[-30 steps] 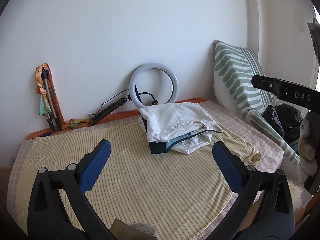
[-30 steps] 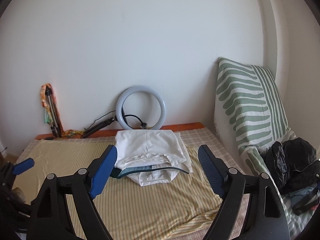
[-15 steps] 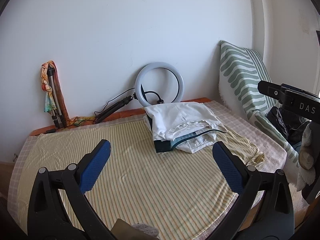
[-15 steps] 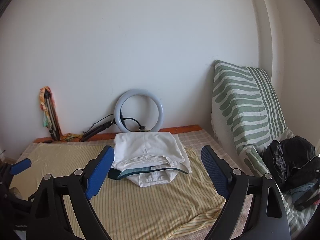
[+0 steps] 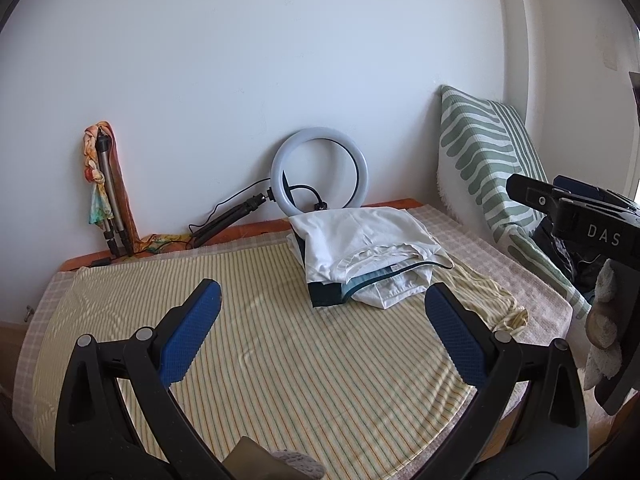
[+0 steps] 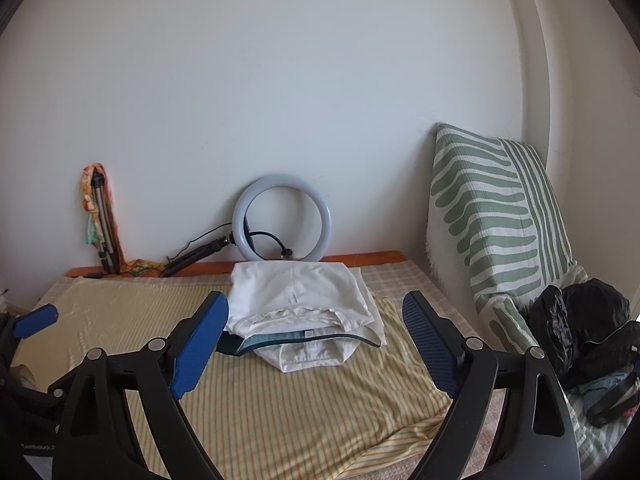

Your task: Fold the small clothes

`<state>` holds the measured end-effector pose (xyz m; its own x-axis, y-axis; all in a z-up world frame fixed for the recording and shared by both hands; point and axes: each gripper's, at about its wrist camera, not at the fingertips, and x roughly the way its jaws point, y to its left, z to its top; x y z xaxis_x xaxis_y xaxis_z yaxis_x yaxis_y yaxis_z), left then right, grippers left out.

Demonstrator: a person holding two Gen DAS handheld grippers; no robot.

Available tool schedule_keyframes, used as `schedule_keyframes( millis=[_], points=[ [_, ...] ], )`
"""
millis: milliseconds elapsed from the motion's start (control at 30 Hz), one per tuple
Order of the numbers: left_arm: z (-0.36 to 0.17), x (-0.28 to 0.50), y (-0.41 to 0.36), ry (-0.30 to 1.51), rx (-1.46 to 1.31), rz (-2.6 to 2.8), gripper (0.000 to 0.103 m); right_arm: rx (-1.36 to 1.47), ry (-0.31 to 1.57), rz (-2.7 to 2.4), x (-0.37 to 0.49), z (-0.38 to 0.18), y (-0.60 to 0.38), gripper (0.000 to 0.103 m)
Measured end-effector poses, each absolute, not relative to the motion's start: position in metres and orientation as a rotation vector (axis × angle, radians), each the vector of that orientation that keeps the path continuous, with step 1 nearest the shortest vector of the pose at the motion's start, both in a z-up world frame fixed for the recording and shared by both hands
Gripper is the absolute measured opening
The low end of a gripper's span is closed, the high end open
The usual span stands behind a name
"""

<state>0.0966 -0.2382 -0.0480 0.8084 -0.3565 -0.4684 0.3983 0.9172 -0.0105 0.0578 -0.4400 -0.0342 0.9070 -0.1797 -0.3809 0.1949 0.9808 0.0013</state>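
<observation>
— Where are the folded clothes?

— A small stack of folded clothes sits on the yellow striped sheet toward the far side of the bed, just in front of the ring light leaning on the wall.

— And the tongs?

— The left tongs hang above the sheet, spread wide, nothing between them. The right tongs are spread wide too, short of the stack, gripping nothing.

— Anything beside the stack?

— A green striped pillow and a black bag on the right.

Soft daylight from the right, sharp focus, fisheye-curved dark corners
</observation>
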Motion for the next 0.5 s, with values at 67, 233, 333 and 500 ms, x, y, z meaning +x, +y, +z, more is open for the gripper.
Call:
schedule_keyframes(
  millis=[67, 233, 333, 500],
  points=[
    [-0.0480, 0.0966, -0.2384, 0.482, 0.089, -0.402, 0.103, 0.042, 0.391, -0.191, 0.0590, -0.0348, -0.4400, 0.089],
    [-0.0480, 0.0969, -0.2375, 0.483, 0.090, -0.405, 0.103, 0.031, 0.395, -0.186, 0.0615, -0.0362, -0.4375, 0.089],
    [-0.0480, 0.0970, -0.2375, 0.484, 0.090, -0.405, 0.103, 0.030, 0.400, -0.182, 0.0632, -0.0374, -0.4372, 0.089],
    [-0.0491, 0.0970, -0.2379, 0.480, 0.092, -0.402, 0.103, 0.033, 0.406, -0.181, 0.0646, -0.0409, -0.4363, 0.089]
  ],
)
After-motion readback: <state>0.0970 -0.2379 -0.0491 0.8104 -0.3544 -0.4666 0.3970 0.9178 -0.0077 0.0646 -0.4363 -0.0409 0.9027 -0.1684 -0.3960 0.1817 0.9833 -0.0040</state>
